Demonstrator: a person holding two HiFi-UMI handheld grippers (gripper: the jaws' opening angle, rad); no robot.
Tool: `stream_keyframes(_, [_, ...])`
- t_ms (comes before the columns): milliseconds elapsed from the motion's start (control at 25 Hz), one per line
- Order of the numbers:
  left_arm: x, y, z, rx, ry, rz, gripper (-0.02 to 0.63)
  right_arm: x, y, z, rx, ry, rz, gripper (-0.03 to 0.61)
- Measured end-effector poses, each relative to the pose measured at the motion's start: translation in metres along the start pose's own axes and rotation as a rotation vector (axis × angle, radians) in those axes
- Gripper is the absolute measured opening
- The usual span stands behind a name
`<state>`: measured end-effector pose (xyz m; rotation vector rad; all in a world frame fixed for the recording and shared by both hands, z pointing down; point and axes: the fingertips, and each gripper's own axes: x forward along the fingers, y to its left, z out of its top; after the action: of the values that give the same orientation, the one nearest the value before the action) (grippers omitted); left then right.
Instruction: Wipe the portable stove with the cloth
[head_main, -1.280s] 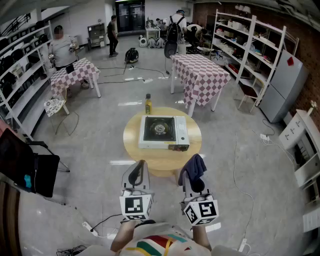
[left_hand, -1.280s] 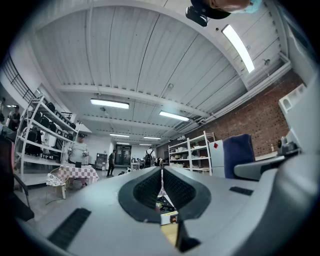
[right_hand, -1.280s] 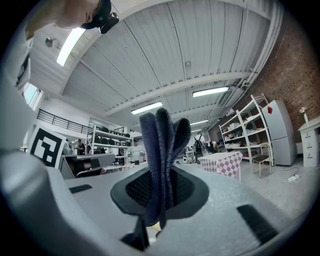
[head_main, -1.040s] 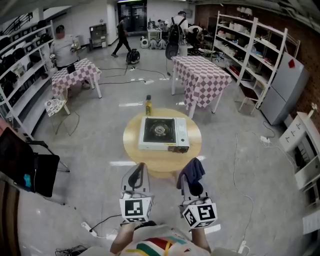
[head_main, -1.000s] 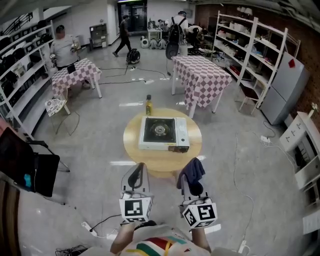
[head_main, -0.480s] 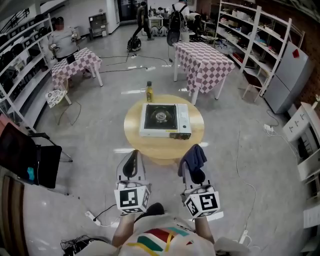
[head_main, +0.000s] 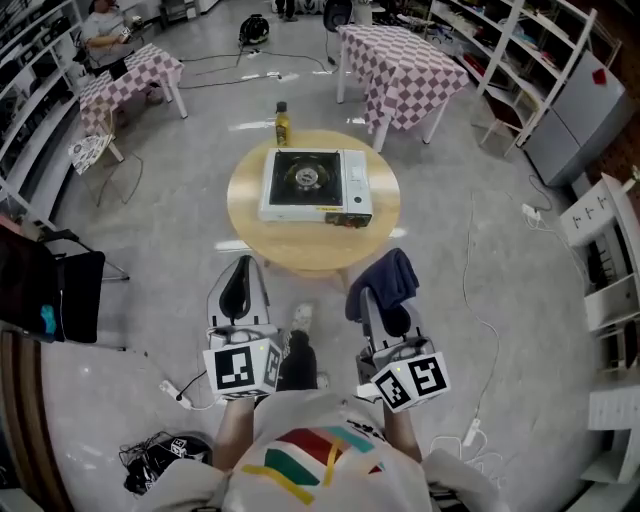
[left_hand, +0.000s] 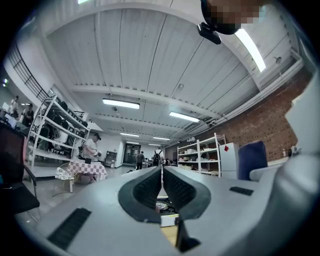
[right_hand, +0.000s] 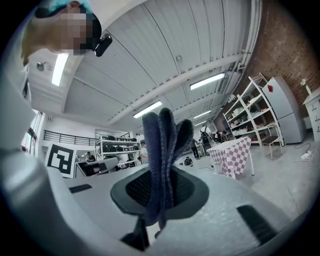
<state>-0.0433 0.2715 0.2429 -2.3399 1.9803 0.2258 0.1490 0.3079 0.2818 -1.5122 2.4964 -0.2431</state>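
Observation:
A white portable stove (head_main: 315, 186) with a black burner top sits on a round wooden table (head_main: 300, 250) ahead of me. My right gripper (head_main: 384, 296) is shut on a dark blue cloth (head_main: 385, 276), whose folds stick up between the jaws in the right gripper view as the cloth (right_hand: 161, 160). My left gripper (head_main: 238, 285) is shut with nothing in it; its jaws meet in the left gripper view, left gripper (left_hand: 161, 187). Both grippers hang short of the table's near edge, over the floor. A bit of the stove (left_hand: 165, 209) shows under the left jaws.
A yellow bottle (head_main: 282, 125) stands at the table's far edge. Checkered tables (head_main: 400, 62) stand behind, shelving racks (head_main: 560, 60) at the right, a black chair (head_main: 55, 290) at the left. Cables (head_main: 475, 290) cross the floor. A seated person (head_main: 103, 25) is far left.
I have walked closer to the round table; it and the stove now lie nearer in the head view. Both grippers keep their hold and relative pose, the cloth still in the right one.

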Motion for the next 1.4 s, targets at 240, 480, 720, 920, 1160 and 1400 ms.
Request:
stream_keyframes(240, [0.036,-0.008,-0.002,-0.001,-0.005,-0.026,0.012,0.020,-0.020,-0.004,-0.032,0.007,-0.036,0.032])
stream_keyframes(480, [0.077,-0.009,-0.004,0.006,-0.040,-0.045,0.012,0.054,-0.043,-0.002,-0.048,0.007,-0.062,0.032])
stream_keyframes(720, [0.141,0.012,-0.013,0.041,-0.052,-0.006,0.006,0.112,-0.073,0.005,-0.071,0.001,-0.083,0.032])
stream_keyframes(920, [0.210,0.027,-0.015,0.037,-0.054,-0.032,0.005,0.176,-0.102,0.018,-0.073,0.000,-0.113,0.032])
stream_keyframes(1160, [0.298,0.058,-0.016,0.017,-0.071,-0.053,0.005,0.261,-0.126,0.028,-0.102,0.015,-0.139,0.032])
stream_keyframes(1400, [0.357,0.078,-0.023,0.010,-0.059,-0.072,0.005,0.318,-0.149,0.030,-0.102,0.027,-0.168,0.032])
